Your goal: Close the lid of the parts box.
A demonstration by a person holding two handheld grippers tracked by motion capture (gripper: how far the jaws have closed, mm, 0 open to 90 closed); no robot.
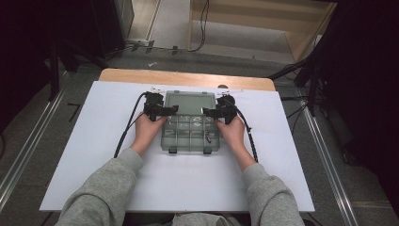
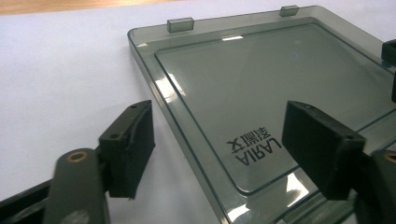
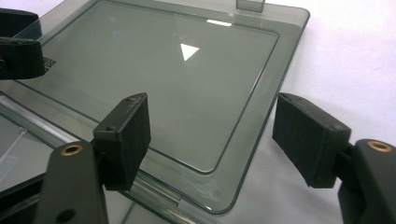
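Box [image 1: 190, 134] of smoky clear plastic sits in the middle of the white table [image 1: 94, 155], its lid [image 1: 189, 102] swung fully open and lying flat on the far side. The tray part nearer the person is split into small compartments, and two latches stick out at its near edge. What lies in the compartments is too small to tell.

The left gripper [image 1: 161, 111] hovers at the left edge of the box, about where lid and tray meet. In the left gripper view its jaws stand wide apart, one pad over bare table and the other over the lid [image 2: 261, 93], so they straddle the lid's left rim without pressing on it. Printed lettering shows on the lid between them.

The right gripper [image 1: 217, 112] mirrors it at the right edge. In the right gripper view its jaws are also spread wide, straddling the right rim of the lid [image 3: 177, 84] near the hinge, with nothing clamped. The left gripper's black tip shows at the far upper left of that view.

Both hands rest on the table beside the box, grey sleeves behind, and a cable trails from each gripper.
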